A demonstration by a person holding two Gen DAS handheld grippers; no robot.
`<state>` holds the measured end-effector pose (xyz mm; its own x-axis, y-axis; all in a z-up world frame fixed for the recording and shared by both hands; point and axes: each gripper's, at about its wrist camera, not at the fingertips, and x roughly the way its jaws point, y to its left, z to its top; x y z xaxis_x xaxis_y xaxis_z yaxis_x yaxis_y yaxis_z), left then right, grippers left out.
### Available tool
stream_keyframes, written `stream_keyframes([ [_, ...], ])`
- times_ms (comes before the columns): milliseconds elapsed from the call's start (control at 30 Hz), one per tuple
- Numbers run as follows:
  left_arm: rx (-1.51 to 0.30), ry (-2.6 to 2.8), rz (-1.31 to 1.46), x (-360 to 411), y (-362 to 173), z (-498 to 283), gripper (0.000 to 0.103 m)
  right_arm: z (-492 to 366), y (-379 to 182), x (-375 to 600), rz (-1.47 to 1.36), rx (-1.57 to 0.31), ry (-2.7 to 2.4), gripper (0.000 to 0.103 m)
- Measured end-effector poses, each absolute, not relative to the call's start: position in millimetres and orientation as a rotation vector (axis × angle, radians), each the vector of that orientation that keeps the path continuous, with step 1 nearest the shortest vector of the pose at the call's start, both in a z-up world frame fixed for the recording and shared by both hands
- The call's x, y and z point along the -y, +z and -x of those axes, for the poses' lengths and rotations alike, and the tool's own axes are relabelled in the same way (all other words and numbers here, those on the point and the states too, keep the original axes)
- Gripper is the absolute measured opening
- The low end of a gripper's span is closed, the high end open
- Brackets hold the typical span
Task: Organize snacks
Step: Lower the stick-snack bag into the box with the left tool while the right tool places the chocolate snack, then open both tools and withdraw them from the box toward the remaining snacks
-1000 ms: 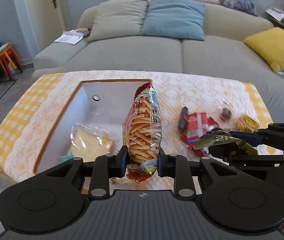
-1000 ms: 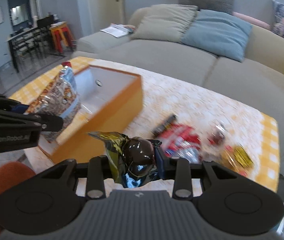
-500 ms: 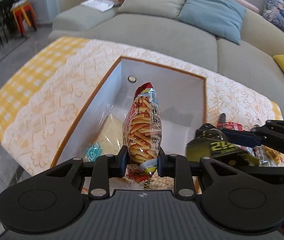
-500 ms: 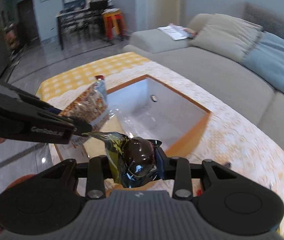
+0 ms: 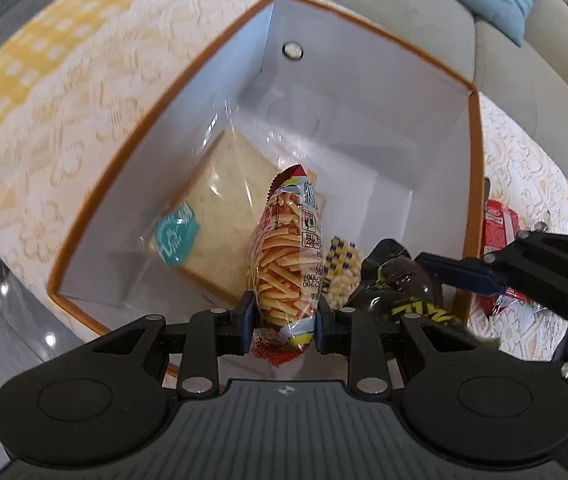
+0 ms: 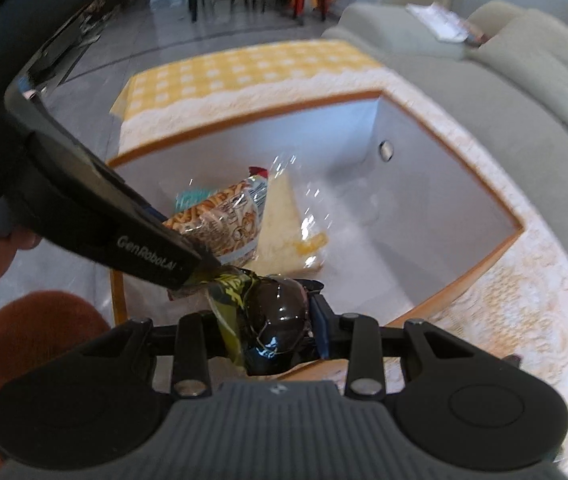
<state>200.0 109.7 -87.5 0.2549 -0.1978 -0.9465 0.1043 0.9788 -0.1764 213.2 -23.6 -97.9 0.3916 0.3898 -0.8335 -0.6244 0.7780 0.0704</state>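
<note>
Orange-striped chip bag [image 5: 285, 256] pinched in left tool [image 5: 284, 314], dark packet [image 6: 274, 322] clamped in right tool [image 6: 272, 332]

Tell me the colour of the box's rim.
Orange, around white inner walls; the box rim shows best in the left wrist view.

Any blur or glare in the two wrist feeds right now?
Left wrist: lace tablecloth motion-smeared; clamped fries-print snack bag sharp; glare streaks on clear-wrapped bread. Right wrist: orange-rimmed white box smeared, glossy black snack packet crisp with highlights.
</note>
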Motion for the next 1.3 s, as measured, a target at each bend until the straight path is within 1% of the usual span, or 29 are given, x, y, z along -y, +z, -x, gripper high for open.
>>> stream_keyframes([
  [267,-1.332,-0.204,0.06,-106,-91,-199,0.032,-212,-103,20,0.287,-0.998,0.695,0.034],
  [367,-1.327,-0.204,0.048,-104,-87,-195,0.034,-213,-103,22,0.264,-1.006,0.703,0.034],
  [433,-1.324,-0.205,0.047,-103,-85,-196,0.04,-210,-101,23,0.254,-1.014,0.712,0.035],
  [567,-1.299,-0.205,0.023,-98,-76,-190,0.043,-201,-95,21,0.282,-0.999,0.718,0.036],
  [667,-1.258,-0.199,0.013,-96,-65,-185,0.043,-196,-89,22,0.279,-0.987,0.715,0.037],
  [767,-1.215,-0.207,0.027,-96,-51,-178,0.043,-189,-80,25,0.274,-0.96,0.698,0.044],
  [833,-1.19,-0.197,0.021,-95,-43,-172,0.043,-184,-74,30,0.262,-0.944,0.682,0.045],
  [967,-1.128,-0.183,-0.001,-86,-28,-160,0.043,-169,-58,45,0.216,-0.903,0.639,0.046],
  [1133,-1.001,-0.184,-0.077,-62,-6,-133,0.043,-143,-42,68,0.154,-0.826,0.537,0.046],
  [1300,-0.901,-0.215,-0.114,-36,3,-107,0.043,-109,-32,93,0.117,-0.751,0.398,0.046],
])
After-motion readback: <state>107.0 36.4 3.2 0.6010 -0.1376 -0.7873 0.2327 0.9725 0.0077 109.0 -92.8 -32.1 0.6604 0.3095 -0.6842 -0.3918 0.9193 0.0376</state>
